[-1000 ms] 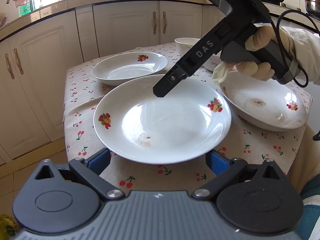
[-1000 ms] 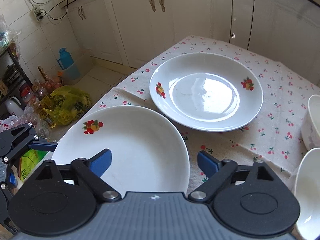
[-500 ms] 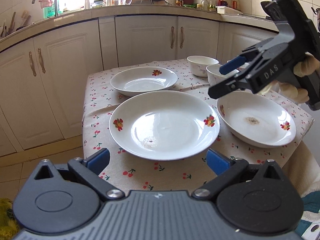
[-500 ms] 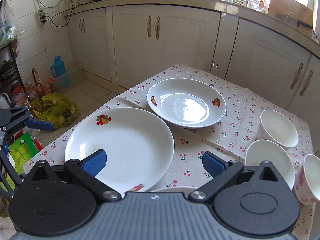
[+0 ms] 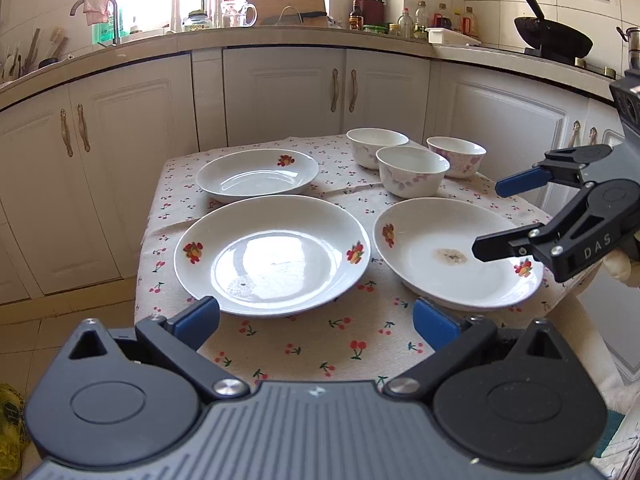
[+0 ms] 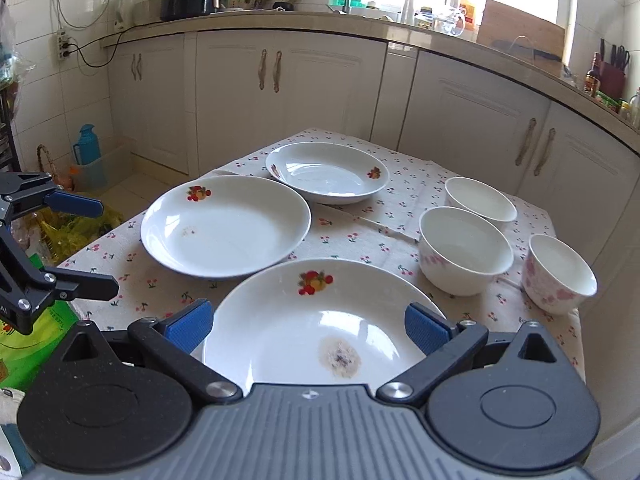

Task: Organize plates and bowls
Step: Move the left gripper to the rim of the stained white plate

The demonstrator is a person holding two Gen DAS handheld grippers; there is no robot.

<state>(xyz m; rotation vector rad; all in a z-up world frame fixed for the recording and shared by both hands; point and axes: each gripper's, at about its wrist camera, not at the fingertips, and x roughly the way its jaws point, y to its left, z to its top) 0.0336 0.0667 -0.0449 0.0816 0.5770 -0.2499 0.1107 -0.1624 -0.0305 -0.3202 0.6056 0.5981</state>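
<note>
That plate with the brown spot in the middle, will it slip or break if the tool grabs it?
The stained plate looks like glazed china, shiny with window glare, so it is probably slippery between the right tool's blue pads. It seems stiff and likely heavy for its size. Its rim sits near the table edge, so a dropped grip might break it.

A small table under a cherry-print tablecloth (image 5: 320, 344) carries three fruit-decorated plates (image 5: 272, 256) (image 5: 452, 252) (image 5: 258, 174) and three bowls (image 5: 412, 170) (image 5: 376, 146) (image 5: 456, 156) clustered at the far right corner.
</note>
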